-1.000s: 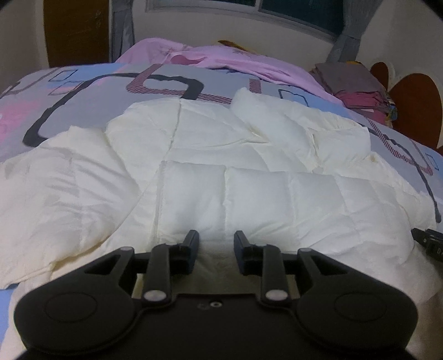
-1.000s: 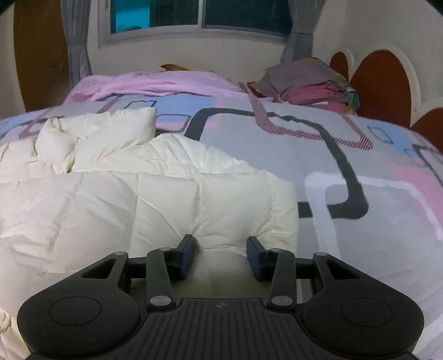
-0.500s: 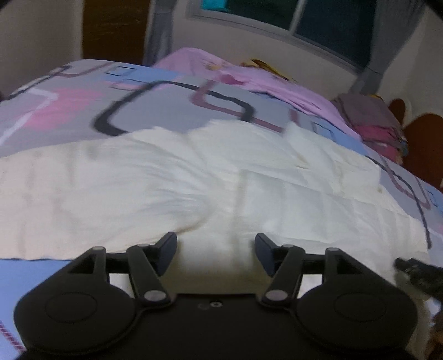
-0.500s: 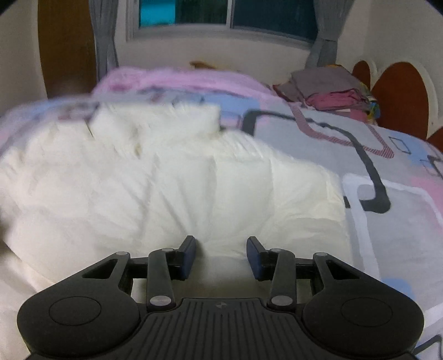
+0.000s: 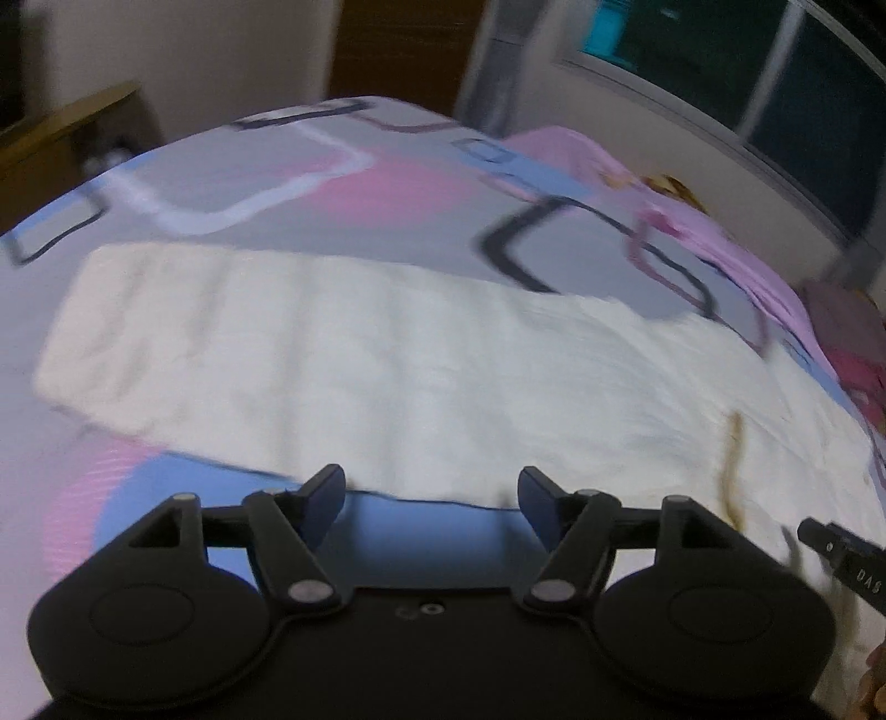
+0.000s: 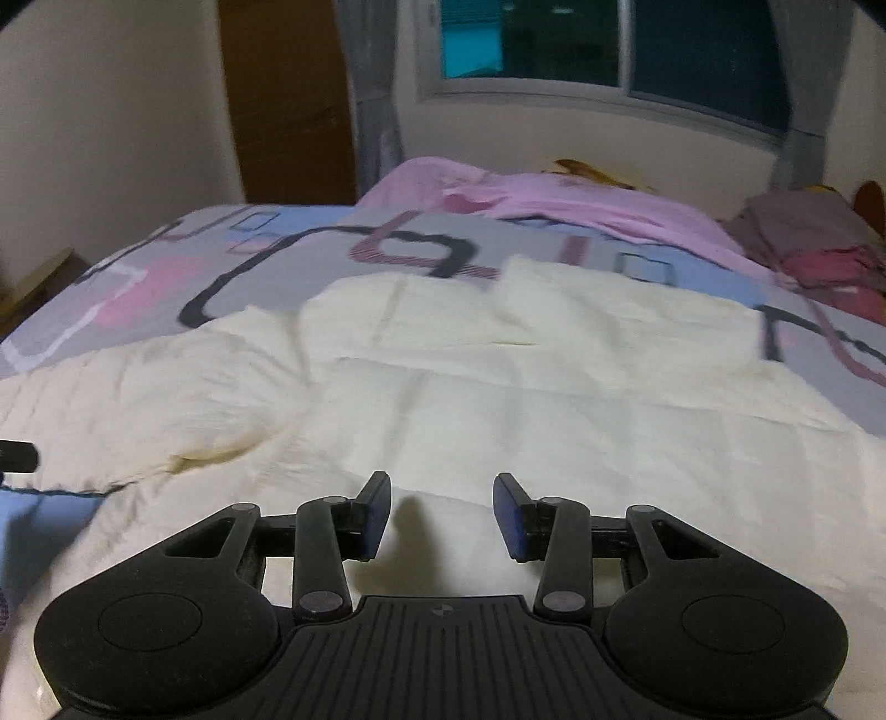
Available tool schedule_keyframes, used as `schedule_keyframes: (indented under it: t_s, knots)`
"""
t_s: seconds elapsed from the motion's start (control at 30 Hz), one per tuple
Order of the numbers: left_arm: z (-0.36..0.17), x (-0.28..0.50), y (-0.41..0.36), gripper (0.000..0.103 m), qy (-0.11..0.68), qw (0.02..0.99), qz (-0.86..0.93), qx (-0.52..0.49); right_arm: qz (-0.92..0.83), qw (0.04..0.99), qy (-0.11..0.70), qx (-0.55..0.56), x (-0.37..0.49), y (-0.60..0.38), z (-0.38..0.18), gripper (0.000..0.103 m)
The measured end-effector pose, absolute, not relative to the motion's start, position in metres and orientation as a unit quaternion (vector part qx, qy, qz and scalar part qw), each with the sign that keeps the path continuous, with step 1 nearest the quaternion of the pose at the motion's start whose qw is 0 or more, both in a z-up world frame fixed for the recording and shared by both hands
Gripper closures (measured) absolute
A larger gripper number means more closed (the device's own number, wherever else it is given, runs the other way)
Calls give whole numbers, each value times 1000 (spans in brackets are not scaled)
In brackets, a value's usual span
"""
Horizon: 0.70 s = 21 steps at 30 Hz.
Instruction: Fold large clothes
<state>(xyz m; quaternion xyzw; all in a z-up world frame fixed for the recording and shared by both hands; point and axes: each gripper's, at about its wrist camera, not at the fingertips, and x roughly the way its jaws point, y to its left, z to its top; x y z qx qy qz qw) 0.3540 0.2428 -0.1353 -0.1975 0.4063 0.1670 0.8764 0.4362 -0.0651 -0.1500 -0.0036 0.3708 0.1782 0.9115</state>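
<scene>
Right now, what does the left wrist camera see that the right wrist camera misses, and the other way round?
Only the left wrist view shows the long cream sleeve stretched out flat across the bedspread, and a wooden piece of furniture by the wall. Only the right wrist view shows the window head-on and the garment's puffy upper folds. Both show the cream padded jacket, the patterned bedspread, the pink blanket, the folded clothes pile, and an open, empty hand-held gripper: left, right.
</scene>
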Motion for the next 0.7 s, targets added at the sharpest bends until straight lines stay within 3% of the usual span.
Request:
schedule_keyframes:
  t_s: [0.43,0.63,0.7]
  knots:
    - [-167,299,356,33,387,818,275,-325,165,900,404,-11,455,-17,-179,62]
    - [-174,307,387,23,346,821,268,-365,156,906,393,-2,451,-17,-172,62]
    - [-175,308,392,26,327,826,267,-374,149,901,408,-12,454,-13,-184,62]
